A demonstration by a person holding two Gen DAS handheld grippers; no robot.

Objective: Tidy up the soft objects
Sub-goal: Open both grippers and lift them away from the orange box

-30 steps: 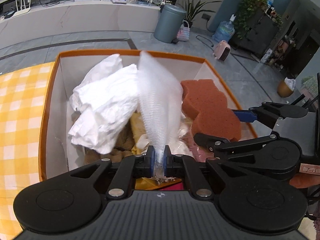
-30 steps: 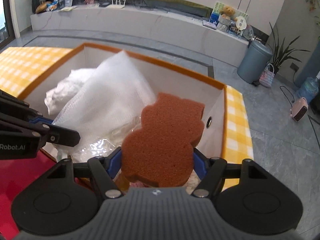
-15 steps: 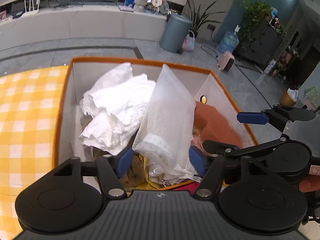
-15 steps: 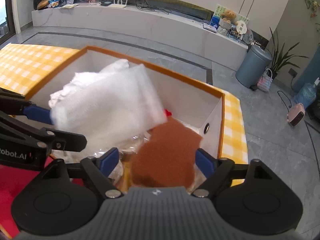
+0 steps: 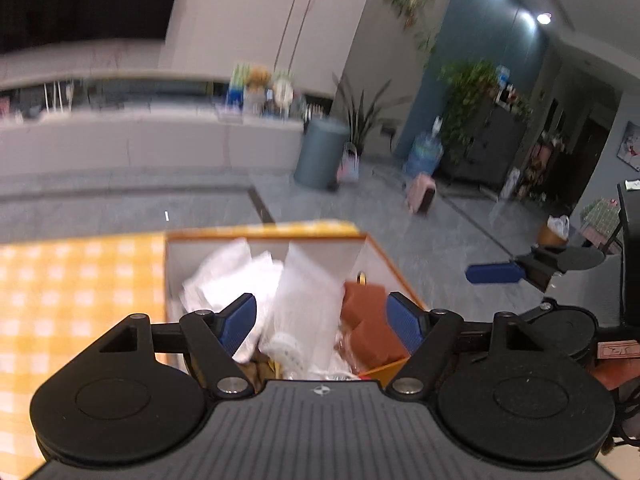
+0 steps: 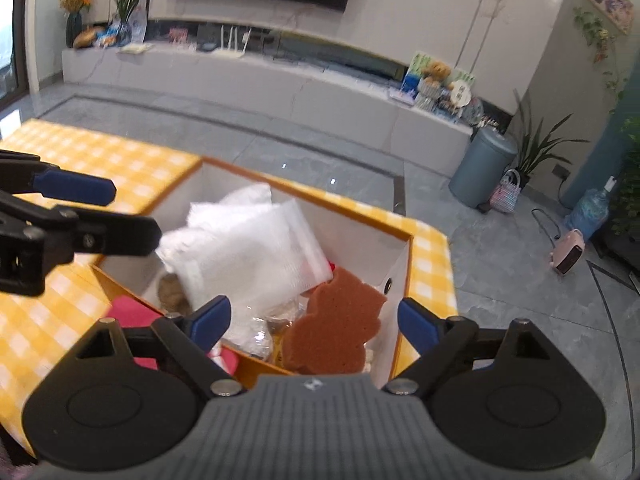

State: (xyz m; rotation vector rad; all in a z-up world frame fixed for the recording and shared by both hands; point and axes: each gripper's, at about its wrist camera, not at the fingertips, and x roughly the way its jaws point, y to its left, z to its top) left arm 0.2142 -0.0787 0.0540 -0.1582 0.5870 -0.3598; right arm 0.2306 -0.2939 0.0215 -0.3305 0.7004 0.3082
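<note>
Hanging above the orange-rimmed white cardboard box [image 6: 404, 264], both claws were seen spread wide and empty, the jaws of each having just been opening, with nothing pressed between the blue pads. The left claw [image 5: 322, 322] was framed over the white mesh foam sleeve [image 5: 308, 304], which lay propped inside the box against a crumpled white paper wad [image 5: 224, 276]; the right claw [image 6: 314, 320] was framed over the brown gourd-shaped sponge [image 6: 332, 320], which rested on edge in the box's near right corner, touching the clutter beneath it. The step in hand was judged to be the release of two soft items into the box, with both drops apparently made. The next move was judged to call for the claws to be drawn clear of the box and turned toward whatever soft things remained on the yellow-and-white checked bench [image 6: 132, 160]; a pink-red cloth-like patch [image 6: 128, 312] just outside the box's near wall might be one, though its nature could not be told. The left wrist view was blurred, so the box's lower contents were hard to make out, and the box's near wall was cut off by the claw bodies in both views.
</note>
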